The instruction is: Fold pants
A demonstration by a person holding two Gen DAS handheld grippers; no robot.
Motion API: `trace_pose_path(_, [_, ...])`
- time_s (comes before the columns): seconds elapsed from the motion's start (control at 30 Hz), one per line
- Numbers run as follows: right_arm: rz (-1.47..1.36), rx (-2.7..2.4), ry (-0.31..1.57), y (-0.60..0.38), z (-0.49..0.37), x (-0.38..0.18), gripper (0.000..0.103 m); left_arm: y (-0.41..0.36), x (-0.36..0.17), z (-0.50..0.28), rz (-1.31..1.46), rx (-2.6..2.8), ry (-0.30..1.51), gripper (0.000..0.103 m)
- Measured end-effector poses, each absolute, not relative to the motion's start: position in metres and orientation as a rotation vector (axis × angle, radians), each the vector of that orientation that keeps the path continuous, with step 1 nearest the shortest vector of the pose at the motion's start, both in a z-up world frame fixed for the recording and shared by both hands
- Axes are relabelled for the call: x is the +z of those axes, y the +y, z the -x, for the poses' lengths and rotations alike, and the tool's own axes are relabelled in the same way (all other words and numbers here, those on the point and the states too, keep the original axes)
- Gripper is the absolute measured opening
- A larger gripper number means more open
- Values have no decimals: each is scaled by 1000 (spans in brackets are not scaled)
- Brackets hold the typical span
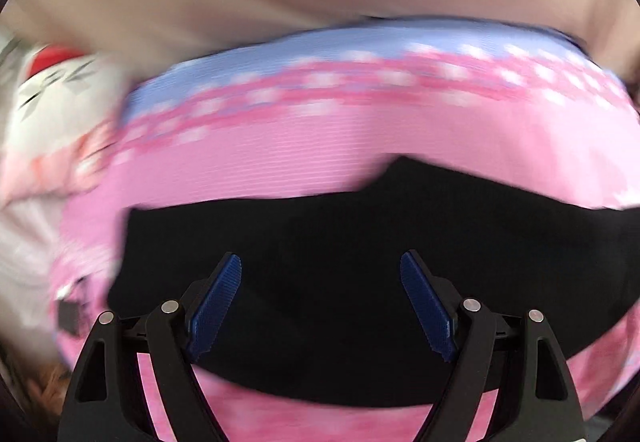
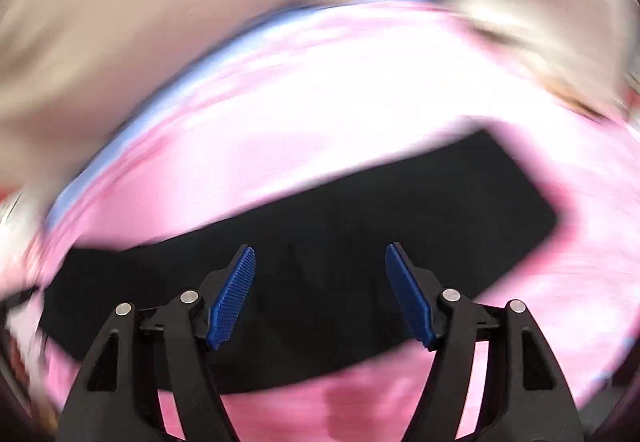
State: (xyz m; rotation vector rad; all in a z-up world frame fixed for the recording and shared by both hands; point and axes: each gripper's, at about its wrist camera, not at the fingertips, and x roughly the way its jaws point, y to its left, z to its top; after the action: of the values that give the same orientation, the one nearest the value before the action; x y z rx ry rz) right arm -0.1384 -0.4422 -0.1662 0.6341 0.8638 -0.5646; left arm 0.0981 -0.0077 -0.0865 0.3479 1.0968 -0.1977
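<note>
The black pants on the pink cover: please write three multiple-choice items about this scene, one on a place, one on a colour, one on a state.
1. The pants lie on:
A. a pink cover
B. a wooden floor
C. a chair

2. The pads of the left tool are:
A. red
B. blue
C. white

3. The right tool is:
A. shut on the pants
B. open, holding nothing
C. shut, empty

Answers: 1 A, the pink cover surrounds the black cloth; 2 B, the pads are blue; 3 B, its pads stand apart above the cloth.
</note>
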Motion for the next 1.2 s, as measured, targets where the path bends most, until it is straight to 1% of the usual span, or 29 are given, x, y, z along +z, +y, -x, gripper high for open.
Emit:
trace_pose_path(0.1, [-640, -633, 857, -496, 165, -179, 70, -82, -99, -82, -400, -308, 1127, 80])
trace_pose_path(0.17, [-624, -603, 880, -512, 167, -188, 69, -112, -103, -73, -434, -351, 1132, 80])
trace_pose_path(0.23, [-580, -560, 908, -513, 164, -193, 58, -143, -105, -60, -491, -405, 1122, 80])
trace_pose_path(0.37, [-459, -503, 967, -510, 162, -192, 19, -180, -107, -42, -593, -442, 1085, 80])
trace_pose_path(0.4, [-448, -489, 955, -511, 166, -187, 16, -186, -108, -39, -607, -452, 1087, 80])
trace_pose_path(0.47, [-433, -498, 926, -520, 177, -176, 14, -195, -108, -34, -617, -456, 1093, 80])
trace_pose_path(0.53, [-464, -501, 957, -536, 184, -187, 14, -200, -110, -31, -625, -467, 1102, 80])
trace_pose_path(0.57, [-493, -476, 997, -537, 184, -197, 18, -202, -111, -30, -628, -468, 1102, 80])
trace_pose_path(0.6, [-493, -469, 994, -536, 185, -198, 26, -204, -114, -28, -635, -471, 1108, 80])
trace_pose_path(0.63, [-484, -475, 989, -533, 185, -193, 29, -206, -115, -27, -640, -469, 1113, 80])
trace_pose_path(0.67, [-493, -483, 968, -532, 189, -185, 43, -208, -117, -26, -648, -466, 1119, 80])
trace_pose_path(0.7, [-506, -514, 927, -531, 196, -178, 66, -209, -119, -25, -655, -465, 1121, 80])
trace_pose_path(0.73, [-519, -536, 902, -532, 201, -175, 74, -210, -119, -25, -657, -462, 1121, 80])
trace_pose_path(0.77, [-588, -532, 888, -537, 208, -180, 77, -209, -120, -25, -651, -459, 1127, 80])
trace_pose_path(0.8, [-662, -503, 893, -542, 210, -188, 72, -208, -121, -25, -641, -460, 1135, 80])
trace_pose_path(0.87, [-751, -450, 904, -544, 208, -202, 58, -205, -123, -27, -617, -456, 1159, 80])
trace_pose_path(1.03, [-726, -478, 863, -538, 199, -204, 58, -190, -125, -31, -595, -424, 1181, 80])
trace_pose_path(1.07, [-706, -481, 879, -536, 194, -206, 42, -186, -126, -32, -592, -417, 1183, 80])
trace_pose_path(1.13, [-667, -454, 905, -531, 186, -206, 22, -175, -129, -36, -588, -388, 1193, 80])
trace_pose_path(1.17, [-658, -432, 921, -526, 181, -204, 19, -169, -131, -37, -588, -372, 1200, 80])
trace_pose_path(1.2, [-640, -421, 927, -522, 177, -200, 18, -161, -133, -40, -588, -349, 1209, 80])
